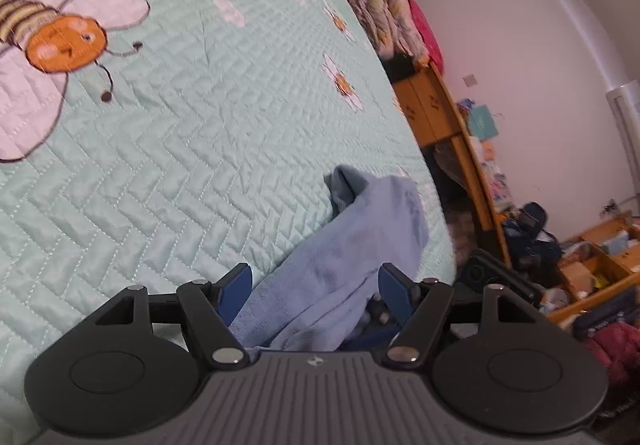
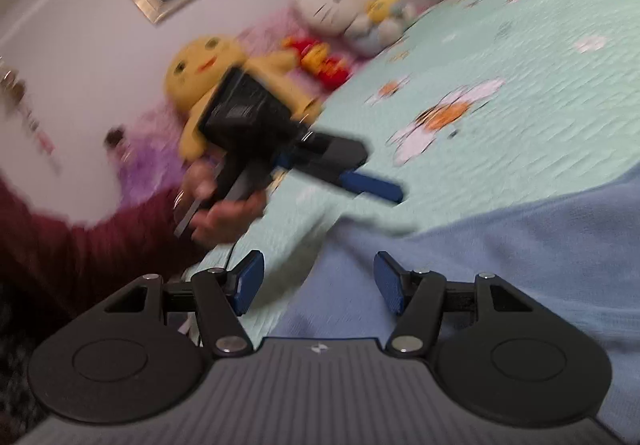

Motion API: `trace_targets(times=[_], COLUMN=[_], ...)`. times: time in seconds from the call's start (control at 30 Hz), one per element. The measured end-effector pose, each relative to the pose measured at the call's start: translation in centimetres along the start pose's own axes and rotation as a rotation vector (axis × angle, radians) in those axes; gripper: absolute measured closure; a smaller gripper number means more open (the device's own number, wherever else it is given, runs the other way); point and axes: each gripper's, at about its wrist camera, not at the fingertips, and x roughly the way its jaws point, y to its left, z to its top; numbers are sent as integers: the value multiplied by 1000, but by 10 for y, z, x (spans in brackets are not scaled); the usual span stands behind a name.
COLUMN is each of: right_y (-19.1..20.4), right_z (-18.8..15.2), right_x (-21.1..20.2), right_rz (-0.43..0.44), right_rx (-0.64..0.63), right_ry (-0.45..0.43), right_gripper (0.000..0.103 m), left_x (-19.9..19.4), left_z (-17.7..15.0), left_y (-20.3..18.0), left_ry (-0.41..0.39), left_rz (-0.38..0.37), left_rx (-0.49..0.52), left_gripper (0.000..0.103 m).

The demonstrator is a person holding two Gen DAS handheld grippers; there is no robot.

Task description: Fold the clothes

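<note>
A light blue fleece garment lies crumpled on the mint quilted bedspread near its right edge. My left gripper is open, its blue pads on either side of the cloth, not closed on it. In the right wrist view the same garment spreads over the lower right. My right gripper is open just above its near edge, holding nothing. The left gripper shows there too, held in a hand with a dark red sleeve, over the bedspread beyond the cloth.
Plush toys lie along the head of the bed by the wall. A wooden shelf unit with clutter stands right of the bed, with piled clothes on top. Bags and boxes cover the floor.
</note>
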Motion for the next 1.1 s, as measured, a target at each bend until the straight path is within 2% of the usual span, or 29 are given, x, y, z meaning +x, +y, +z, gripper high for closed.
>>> trace_targets(times=[0.07,0.17,0.23,0.43,0.6,0.7,0.93,1.1], right_y=[2,4,11,28,22,11,12,9], right_z=[-7,-32,-42,-53,-46,-42,-45,-44], right_x=[9,24,25,22,24,25,23,25], right_rz=[58,72,48,-3,34,83,90,98], right_rx=[-21,-56,-128,-224,-185,-111,-100,-84], right_ry=[40,95,83,82,81,72,69,66], right_gripper=[44,51,51,51,50,50,50,50], left_x=[3,13,22,50,66,70,58,67], left_z=[3,9,12,15,23,30,33,29], left_y=[3,6,6,-2,4,3,-3,-10], left_ry=[31,79,130,263,343,393,466,536], left_rz=[-29,-52,-64,-62,-61,-56,-30,-21], left_rx=[0,8,13,54,35,23,37,74], left_gripper=[30,30,30,30,30,30,30,31])
